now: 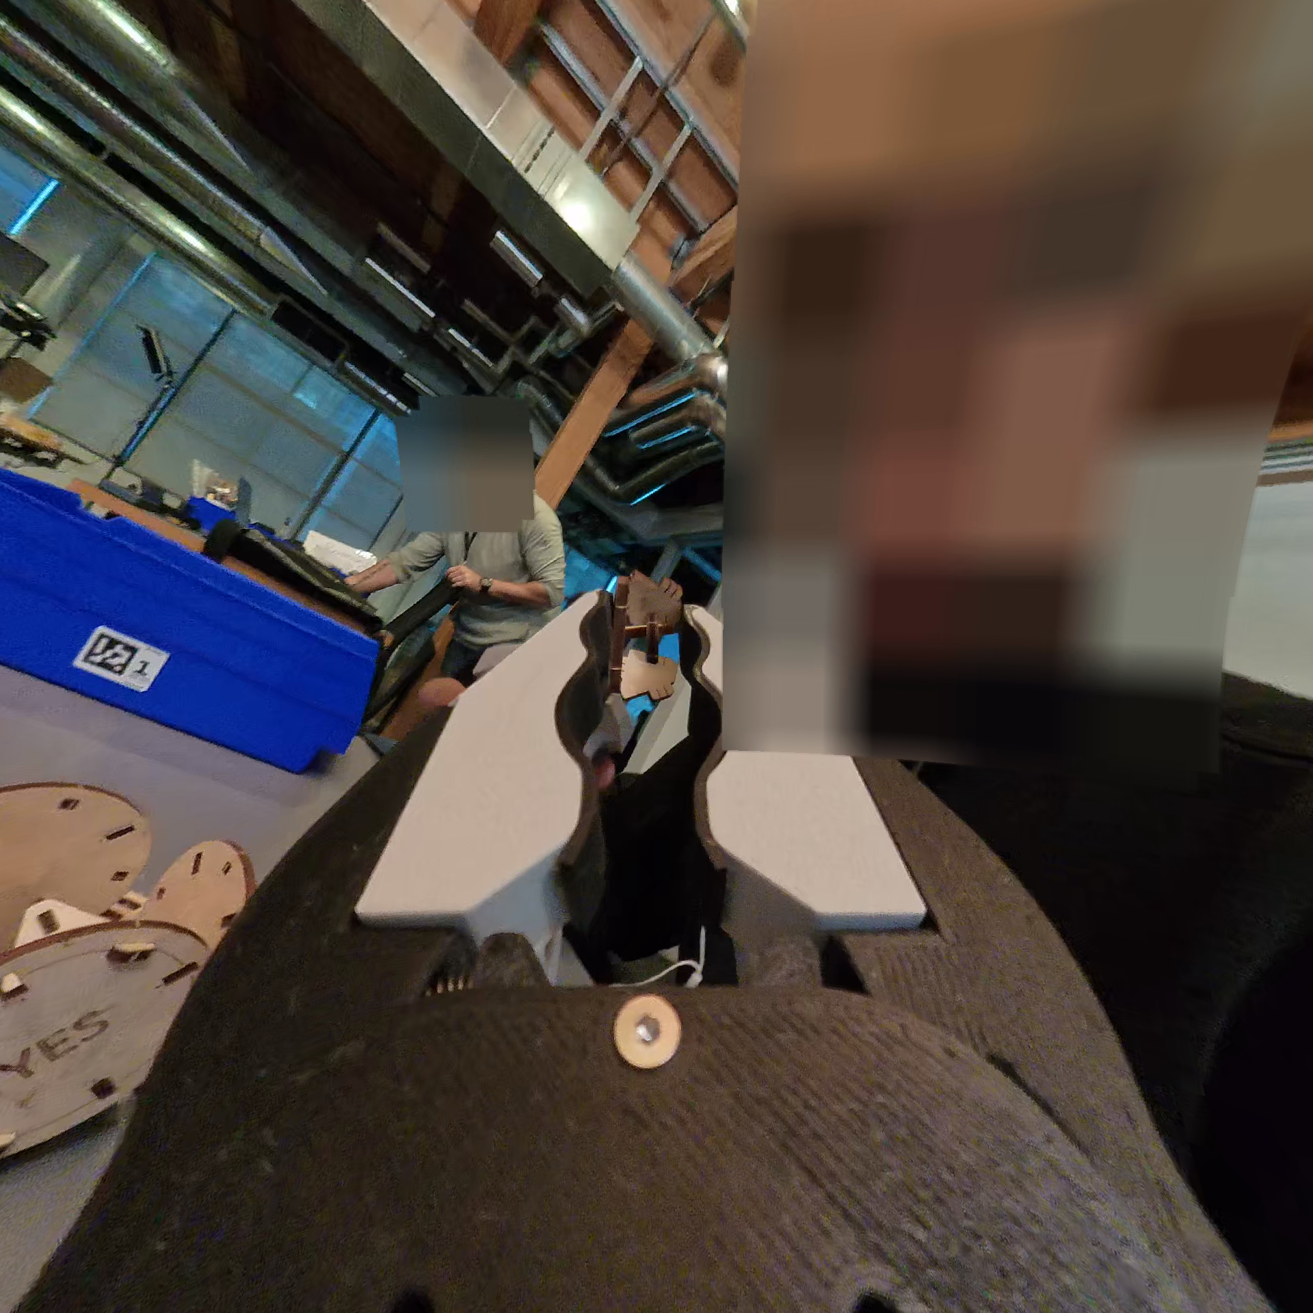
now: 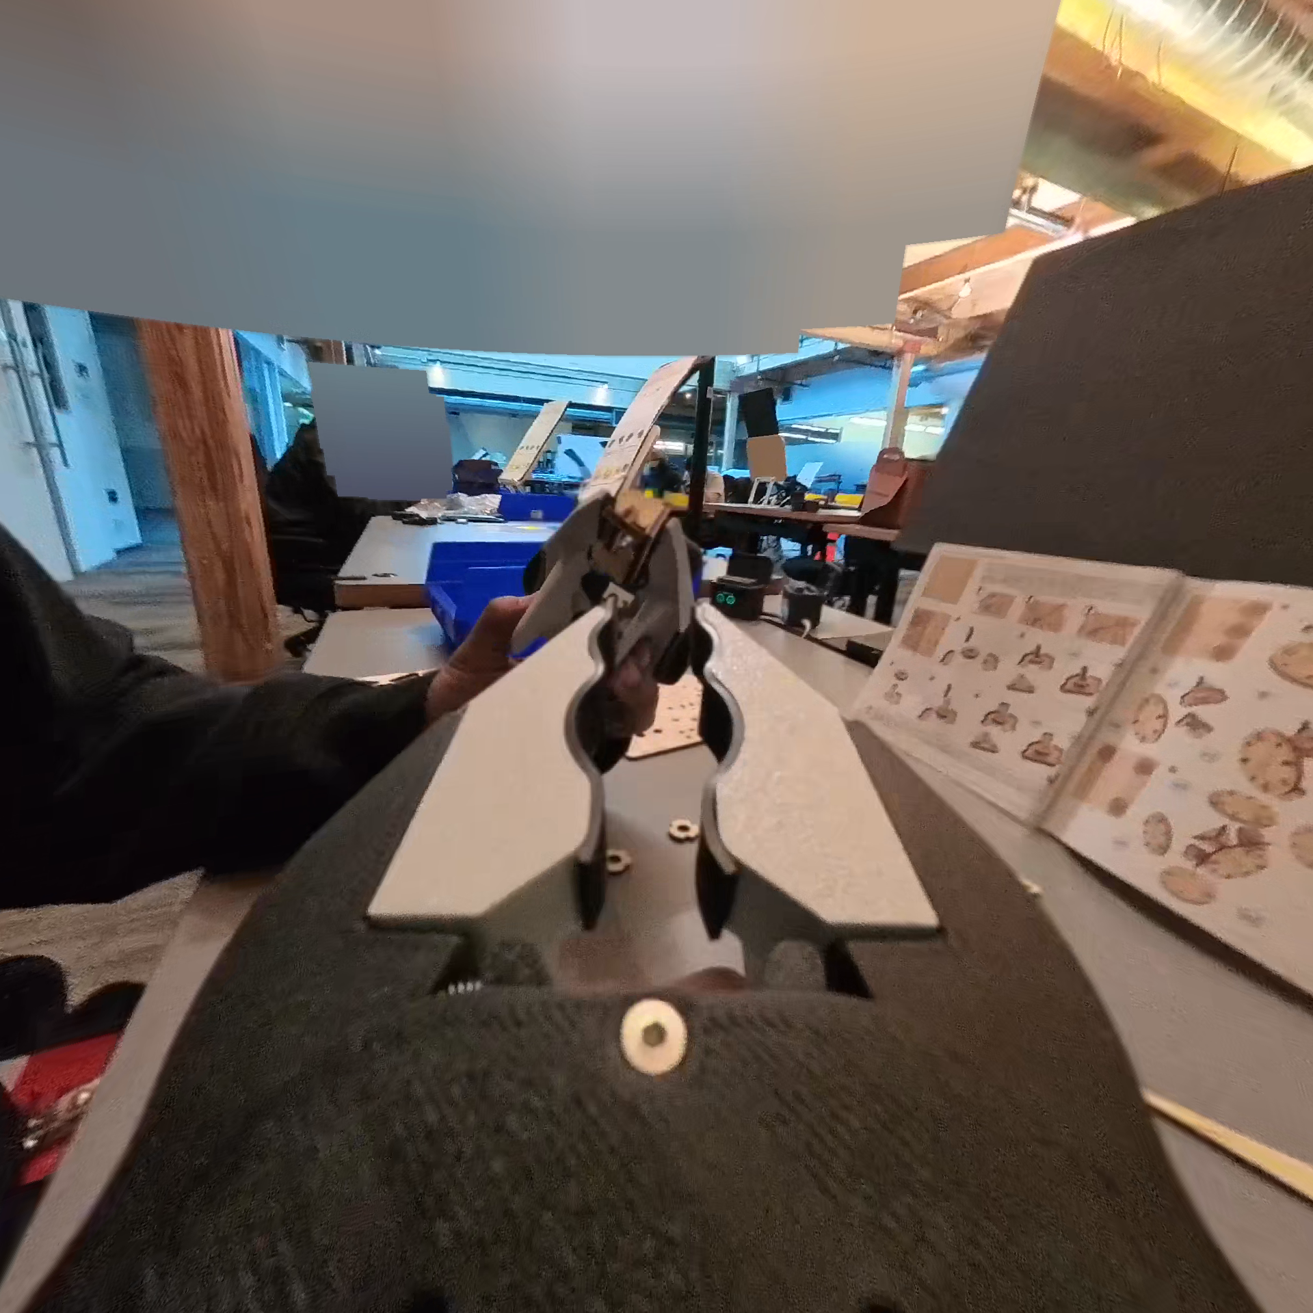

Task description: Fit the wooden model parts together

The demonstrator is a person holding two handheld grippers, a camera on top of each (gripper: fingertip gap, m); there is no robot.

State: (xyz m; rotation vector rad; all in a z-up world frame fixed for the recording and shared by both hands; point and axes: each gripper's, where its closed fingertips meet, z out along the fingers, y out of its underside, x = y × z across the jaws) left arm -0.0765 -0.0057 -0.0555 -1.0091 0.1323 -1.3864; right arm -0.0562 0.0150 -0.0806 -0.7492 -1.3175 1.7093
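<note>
Two tools meet in mid-air: the left tool is clamped on a small wooden gear assembly, lifted off the surface, while the right tool stands parted just before it, near the open instruction booklet.

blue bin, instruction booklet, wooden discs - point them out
blue bin point(image 1: 213, 639), left wrist view, on its front wall.
instruction booklet point(image 2: 1108, 710), right wrist view, on the open page.
wooden discs point(image 1: 71, 845), left wrist view, on the top disc's face.

Pale laser-cut plywood discs lie matt on the smooth grey desk, before a glossy blue plastic bin; open paper booklet, matt.
</note>
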